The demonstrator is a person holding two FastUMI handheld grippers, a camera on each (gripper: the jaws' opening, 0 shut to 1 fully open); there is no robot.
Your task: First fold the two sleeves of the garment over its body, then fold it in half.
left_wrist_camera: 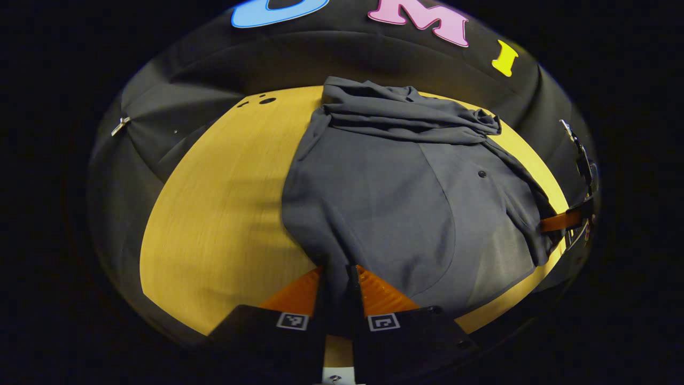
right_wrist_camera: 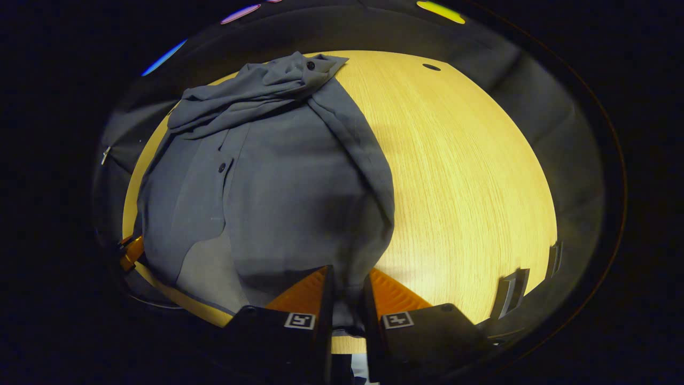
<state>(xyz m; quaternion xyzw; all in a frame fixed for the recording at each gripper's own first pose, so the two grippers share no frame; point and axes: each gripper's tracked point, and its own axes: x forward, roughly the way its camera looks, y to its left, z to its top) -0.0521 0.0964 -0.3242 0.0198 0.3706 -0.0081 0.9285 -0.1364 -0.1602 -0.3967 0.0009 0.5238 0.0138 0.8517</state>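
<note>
A dark grey buttoned shirt (left_wrist_camera: 395, 198) lies on the yellow wooden table (left_wrist_camera: 224, 214), its sleeves bunched over the far end near the collar (left_wrist_camera: 406, 112). My left gripper (left_wrist_camera: 339, 283) is shut on the near left corner of the shirt's hem, with cloth pinched between its fingers. In the right gripper view the same shirt (right_wrist_camera: 278, 182) spreads to the left, and my right gripper (right_wrist_camera: 347, 291) is shut on the shirt's near right edge. The right gripper (left_wrist_camera: 558, 220) also shows at the far right of the left gripper view, at the shirt's other corner.
The black cloth wall (left_wrist_camera: 176, 123) curves round the table's far side. Bare tabletop (right_wrist_camera: 465, 176) lies to the right of the shirt in the right gripper view. Small holes (left_wrist_camera: 264, 100) mark the table's far edge. Metal clips (right_wrist_camera: 513, 291) sit on the table's near right rim.
</note>
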